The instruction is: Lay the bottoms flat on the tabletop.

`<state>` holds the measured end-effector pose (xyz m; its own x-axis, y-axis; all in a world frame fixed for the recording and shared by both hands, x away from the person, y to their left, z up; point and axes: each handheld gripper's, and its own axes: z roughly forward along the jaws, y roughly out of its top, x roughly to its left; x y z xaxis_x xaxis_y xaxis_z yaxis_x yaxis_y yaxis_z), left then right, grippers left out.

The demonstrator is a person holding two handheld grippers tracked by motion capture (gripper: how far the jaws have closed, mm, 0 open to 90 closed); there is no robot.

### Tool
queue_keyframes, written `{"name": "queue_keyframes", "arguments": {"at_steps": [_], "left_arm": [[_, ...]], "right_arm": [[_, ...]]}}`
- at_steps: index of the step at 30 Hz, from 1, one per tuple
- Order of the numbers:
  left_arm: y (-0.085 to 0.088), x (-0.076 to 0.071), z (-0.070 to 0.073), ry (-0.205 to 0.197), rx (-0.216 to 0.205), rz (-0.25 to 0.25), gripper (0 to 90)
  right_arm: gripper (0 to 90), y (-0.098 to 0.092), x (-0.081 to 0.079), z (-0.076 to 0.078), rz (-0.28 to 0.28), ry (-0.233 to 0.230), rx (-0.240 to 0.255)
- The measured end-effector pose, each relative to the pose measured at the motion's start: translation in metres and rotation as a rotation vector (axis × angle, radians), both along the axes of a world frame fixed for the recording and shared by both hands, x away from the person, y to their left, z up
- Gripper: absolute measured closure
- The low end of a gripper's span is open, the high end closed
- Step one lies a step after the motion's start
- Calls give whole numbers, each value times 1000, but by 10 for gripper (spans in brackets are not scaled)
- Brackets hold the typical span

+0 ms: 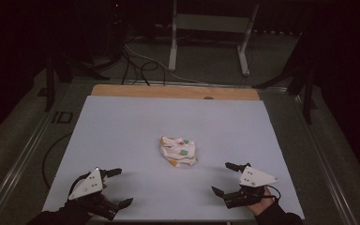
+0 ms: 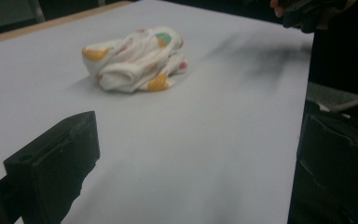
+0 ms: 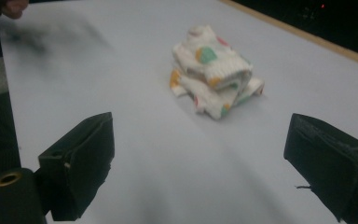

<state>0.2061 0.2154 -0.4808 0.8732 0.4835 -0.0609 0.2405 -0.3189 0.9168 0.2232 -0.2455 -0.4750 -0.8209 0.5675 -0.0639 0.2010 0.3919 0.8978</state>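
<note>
**Two spread tools wait on either side of one bundled cloth**

One small cloth (image 1: 178, 151) lies crumpled in a loose bundle on the pale surface (image 1: 122, 126), white with spots of orange, green and red. It is the single loose thing there, and it sits a little nearer the person's edge than the far wooden edge of the surface.

There are two tools. The left tool (image 1: 120, 187) sits nearer the person than the cloth and off to the cloth's left, well apart from it, jaws spread wide and holding nothing. The right tool (image 1: 224, 178) sits nearer the person than the cloth and off to the cloth's right, also apart from it, jaws likewise spread and empty. In the left gripper view the cloth (image 2: 135, 58) lies ahead of the two black jaws with bare surface between; the right gripper view shows the cloth (image 3: 214, 70) in the same way, ahead and untouched.

My reading is that this is the approach step: both tools are poised to reach for the cloth, and no grasp has begun. The work looks like spreading or folding the bundle. The next move would call for each tool to travel in toward the cloth from its own side, come down low to the surface, and close on a free edge or corner rather than on the thick middle, so the bundle can be pulled open
</note>
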Motion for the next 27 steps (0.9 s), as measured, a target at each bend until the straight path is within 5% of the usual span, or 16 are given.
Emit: {"name": "queue_keyframes", "arguments": {"at_steps": [9, 17, 27], "left_arm": [[-3, -2, 17, -7, -17, -2, 0], [-5, 8, 27, 0, -57, 18, 0], [-16, 21, 33, -5, -51, 43, 0]], "right_arm": [[86, 6, 5, 22, 4, -18, 39], [86, 7, 13, 32, -13, -27, 28], [86, 21, 30, 36, -32, -40, 37]]}}
